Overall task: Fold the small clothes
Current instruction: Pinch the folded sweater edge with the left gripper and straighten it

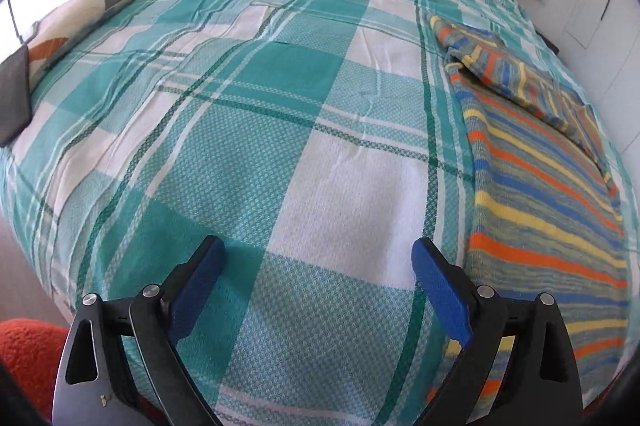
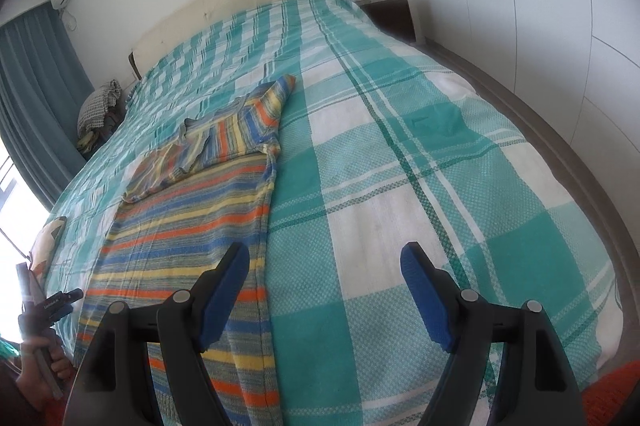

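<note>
striped shirt (image 2: 192,226), teal plaid bedspread (image 2: 400,146)

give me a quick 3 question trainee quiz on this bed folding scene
1. True or false: the left tongs are shut on the striped shirt.
2. Multiple choice: what does the striped shirt lie on? A) bare floor B) teal plaid bedspread C) a chair
3. Fill in: one sleeve of the shirt is folded ____ the body of the shirt.

Key:
1. False. Both the left tongs and the right tongs are open and hold nothing.
2. B
3. Over; it lies across the upper part of the shirt.
</note>
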Demonstrator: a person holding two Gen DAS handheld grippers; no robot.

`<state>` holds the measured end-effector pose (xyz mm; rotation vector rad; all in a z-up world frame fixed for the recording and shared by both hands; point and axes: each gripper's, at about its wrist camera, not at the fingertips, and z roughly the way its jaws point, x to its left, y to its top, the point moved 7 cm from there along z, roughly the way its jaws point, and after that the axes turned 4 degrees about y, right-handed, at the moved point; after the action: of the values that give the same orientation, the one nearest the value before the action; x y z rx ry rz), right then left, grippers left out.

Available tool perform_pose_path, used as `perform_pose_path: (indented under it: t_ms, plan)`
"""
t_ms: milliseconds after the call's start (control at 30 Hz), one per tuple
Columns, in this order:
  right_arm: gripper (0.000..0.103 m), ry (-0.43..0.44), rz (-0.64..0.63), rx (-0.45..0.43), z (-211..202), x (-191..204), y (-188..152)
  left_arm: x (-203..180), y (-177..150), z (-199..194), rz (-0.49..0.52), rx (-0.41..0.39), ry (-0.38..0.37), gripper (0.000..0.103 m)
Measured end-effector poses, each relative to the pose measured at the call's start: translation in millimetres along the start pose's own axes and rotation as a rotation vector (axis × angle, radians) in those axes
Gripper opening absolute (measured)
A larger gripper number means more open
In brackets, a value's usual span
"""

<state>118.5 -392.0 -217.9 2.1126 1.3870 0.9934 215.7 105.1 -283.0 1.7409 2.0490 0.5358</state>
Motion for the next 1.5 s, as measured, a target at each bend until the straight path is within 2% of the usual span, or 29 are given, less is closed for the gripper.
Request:
perform_pose_path:
  t_ms: [167, 233, 300, 367, 467, 533, 600, 633, 700, 733, 767, 800, 867, 900, 967, 1000, 1033, 1067, 1100, 1167, 1200, 1267, 1333, 1433, 1500]
  plan:
    - [0.078, -0.017, -0.028, 0.002, -2.2, 9.0, -3.3, -17.0, 38.7, -16.1, 0.043, -0.093, -0.137, 0.095]
    - [0.078, -0.019, -0.041, 0.004, -2.7, 13.2, -4.3, -29.6, 60.7, -9.4, 0.071, -0.086, -0.186, 0.093]
    - [0.078, -0.015, -0.053, 0.008, -1.6, 16.5, -6.0, -52.2, 82.3, 3.7, 0.148, -0.062, -0.229, 0.092]
    - [0.078, -0.012, -0.057, 0.019, 0.7, 17.7, -8.2, -75.2, 101.6, 21.0, 0.222, -0.038, -0.220, 0.078]
    - [0.078, -0.011, -0.051, 0.031, 3.7, 14.9, -9.4, -106.9, 128.5, 40.7, 0.289, -0.020, -0.194, 0.071]
    - [0.078, -0.007, -0.032, 0.036, 5.2, 10.6, -9.7, -117.8, 151.2, 42.5, 0.231, -0.045, -0.224, 0.071]
    - [0.078, -0.004, -0.011, 0.046, 7.4, 5.9, -10.9, -123.2, 174.8, 45.3, 0.121, -0.068, -0.276, 0.071]
    - [0.078, -0.002, 0.000, 0.054, 9.4, 3.6, -11.8, -123.7, 183.7, 51.3, 0.074, -0.065, -0.272, 0.071]
    - [0.078, -0.001, 0.014, 0.071, 13.2, -0.6, -13.9, -121.4, 190.5, 74.7, 0.013, -0.025, -0.213, 0.061]
    - [0.078, -0.001, 0.019, 0.077, 14.9, -2.2, -14.5, -120.2, 185.1, 90.3, 0.018, 0.018, -0.167, 0.044]
    - [0.078, 0.002, 0.025, 0.082, 16.8, -3.9, -14.7, -118.3, 173.1, 107.2, 0.040, 0.075, -0.110, 0.021]
    - [0.078, 0.004, 0.030, 0.085, 18.2, -5.0, -14.6, -116.8, 160.1, 118.5, 0.068, 0.102, -0.074, 0.015]
    - [0.078, 0.009, 0.041, 0.089, 20.3, -7.0, -13.9, -115.7, 147.4, 112.9, 0.129, 0.033, -0.054, 0.015]
    - [0.078, 0.013, 0.046, 0.090, 20.7, -7.8, -13.6, -114.1, 144.2, 108.1, 0.134, 0.033, -0.058, 0.015]
    - [0.078, 0.019, 0.055, 0.088, 20.4, -9.0, -13.5, -105.5, 148.4, 92.5, 0.079, 0.018, -0.088, 0.019]
    - [0.078, 0.020, 0.056, 0.087, 20.3, -9.3, -13.4, -100.6, 154.5, 82.8, 0.044, -0.011, -0.102, 0.026]
    - [0.078, 0.022, 0.056, 0.087, 20.5, -9.1, -13.5, -98.2, 161.5, 73.9, 0.017, -0.043, -0.121, 0.045]
    - [0.078, 0.025, 0.055, 0.090, 22.0, -8.5, -13.5, -98.8, 168.6, 67.7, 0.000, -0.066, -0.144, 0.058]
    - [0.078, 0.027, 0.053, 0.094, 23.3, -7.6, -14.1, -102.8, 176.0, 65.6, -0.002, -0.073, -0.159, 0.059]
    - [0.078, 0.029, 0.043, 0.105, 26.9, -4.0, -16.1, -116.9, 181.4, 75.6, 0.030, -0.036, -0.168, 0.059]
    - [0.078, 0.030, 0.038, 0.109, 28.0, -2.3, -16.8, -122.1, 178.7, 86.6, 0.056, -0.001, -0.145, 0.056]
    - [0.078, 0.031, 0.027, 0.109, 28.0, 1.0, -17.0, -120.9, 162.5, 115.4, 0.095, 0.083, -0.034, 0.026]
    - [0.078, 0.029, 0.018, 0.101, 25.6, 2.9, -15.8, -118.8, 153.1, 117.5, 0.123, 0.039, -0.003, 0.026]
    - [0.078, 0.024, 0.020, 0.090, 21.0, 1.2, -14.1, -117.8, 147.9, 103.5, 0.157, 0.028, 0.009, 0.026]
    - [0.078, 0.021, 0.027, 0.080, 18.2, -1.8, -12.2, -112.4, 146.1, 87.2, 0.155, 0.014, 0.002, 0.034]
